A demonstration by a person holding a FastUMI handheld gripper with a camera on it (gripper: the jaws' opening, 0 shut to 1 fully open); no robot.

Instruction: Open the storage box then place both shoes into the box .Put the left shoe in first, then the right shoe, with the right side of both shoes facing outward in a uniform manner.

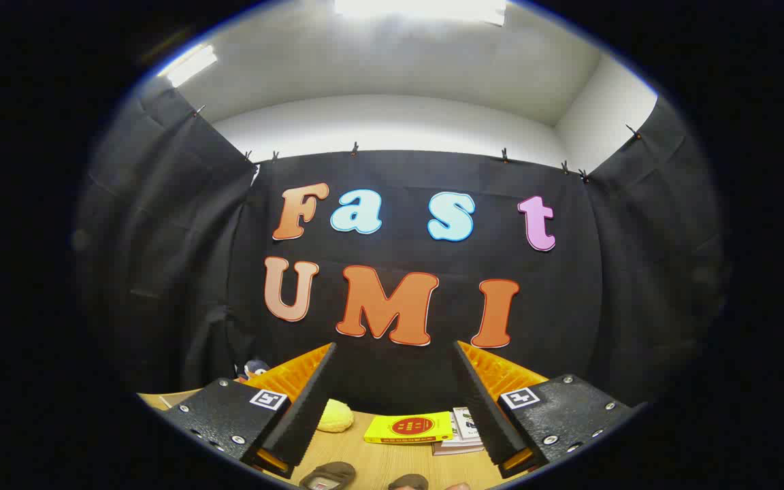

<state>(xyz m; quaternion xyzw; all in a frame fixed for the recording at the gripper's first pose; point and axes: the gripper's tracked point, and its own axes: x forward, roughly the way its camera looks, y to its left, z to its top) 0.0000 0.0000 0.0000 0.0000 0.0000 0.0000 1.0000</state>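
Note:
My gripper (395, 347) is open, tilted up toward the booth's wall, with nothing between its fingers. Low between the fingers, on the wooden table (365, 456), the top of a dark grey-brown shoe (327, 474) peeks into view. A second dark rounded shape (409, 482), probably the other shoe, lies just right of it. Both are cut off, so I cannot tell which is left or right. A bit of a fingertip (458, 486) of a person's hand shows beside the second shape.
Farther back on the table lie a yellow book (409, 427), white booklets (463, 435) to its right, and a yellow soft lump (334, 415) to its left. A small plush figure (254, 369) sits behind the left finger by the wall.

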